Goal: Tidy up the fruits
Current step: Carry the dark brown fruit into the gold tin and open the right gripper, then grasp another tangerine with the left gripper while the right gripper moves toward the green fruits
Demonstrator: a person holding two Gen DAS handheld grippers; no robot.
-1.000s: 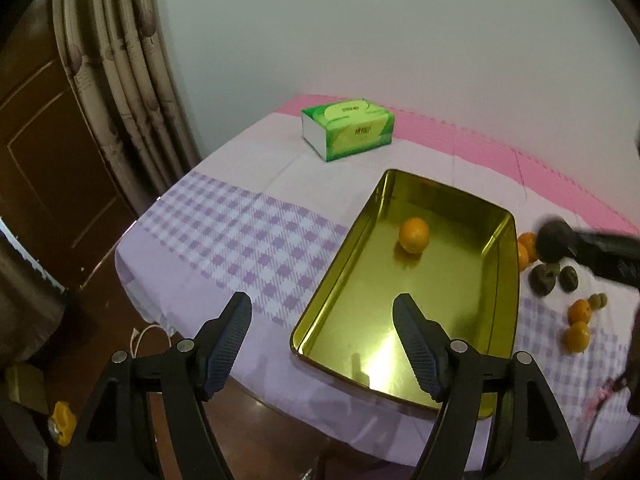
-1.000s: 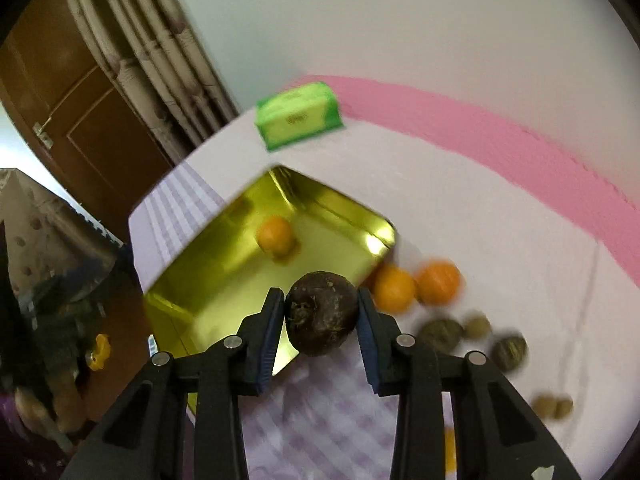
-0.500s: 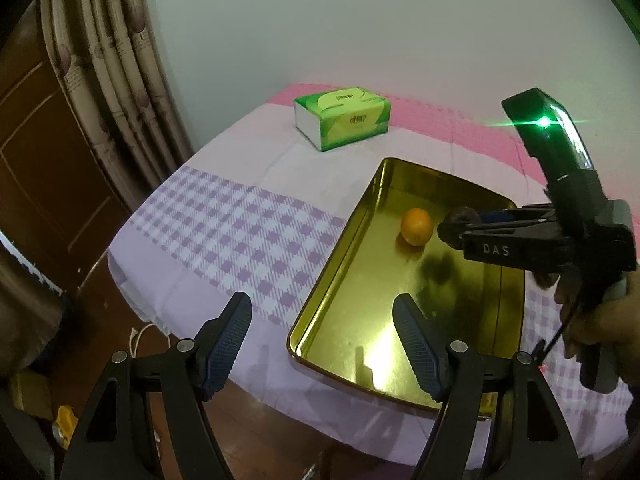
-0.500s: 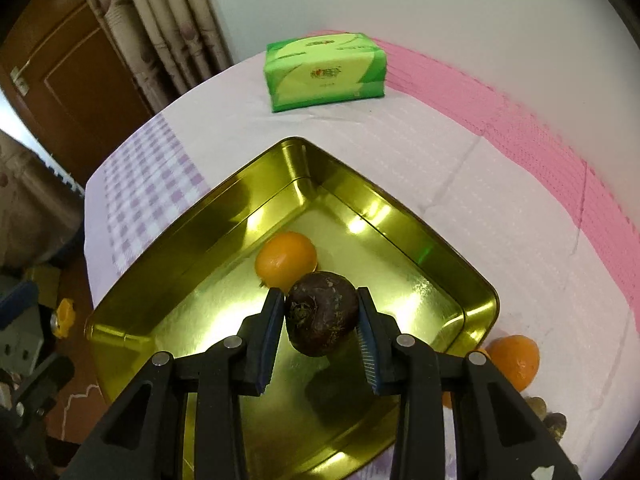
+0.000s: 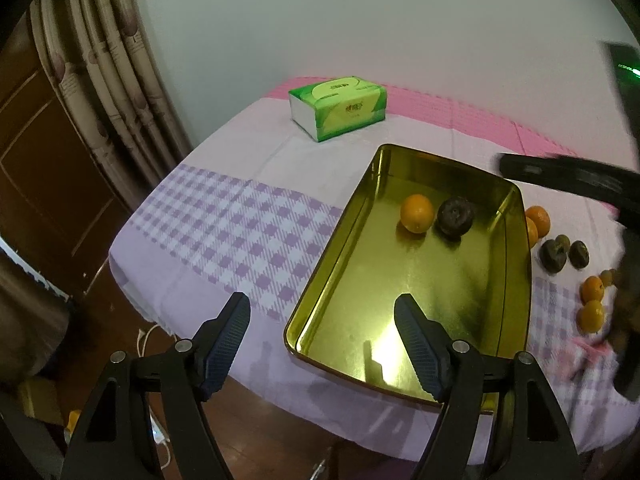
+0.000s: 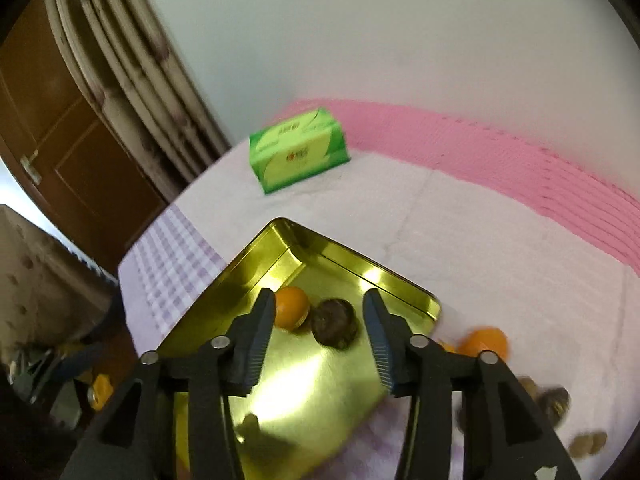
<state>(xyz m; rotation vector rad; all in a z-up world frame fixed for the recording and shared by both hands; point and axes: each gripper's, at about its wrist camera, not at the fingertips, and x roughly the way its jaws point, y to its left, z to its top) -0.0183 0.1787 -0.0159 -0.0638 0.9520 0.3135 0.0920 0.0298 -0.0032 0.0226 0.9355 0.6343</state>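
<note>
A gold metal tray (image 5: 344, 240) (image 6: 256, 264) lies on the checked tablecloth. In it an orange (image 5: 417, 213) (image 6: 292, 306) rests beside a dark brown fruit (image 5: 455, 216) (image 6: 334, 323). My right gripper (image 6: 320, 320) hovers above the tray with its jaws opening; the dark fruit lies on the tray floor beyond the fingers, free of the pads. My left gripper (image 5: 322, 330) hangs open over the tray's near corner, nothing between its fingers. More oranges (image 5: 538, 220) (image 6: 484, 342) and dark fruits (image 5: 554, 255) lie on the cloth right of the tray.
A green tissue box (image 5: 338, 106) (image 6: 298, 154) stands at the back of the table. Curtains (image 5: 116, 64) and a brown door (image 6: 72, 148) are at the left, past the table's edge. A person's hand on the right gripper's handle blurs the right edge of the left wrist view.
The right gripper let go of the dark fruit, which now lies in the tray beside the orange, and pulled back to the right. The left gripper kept still.
</note>
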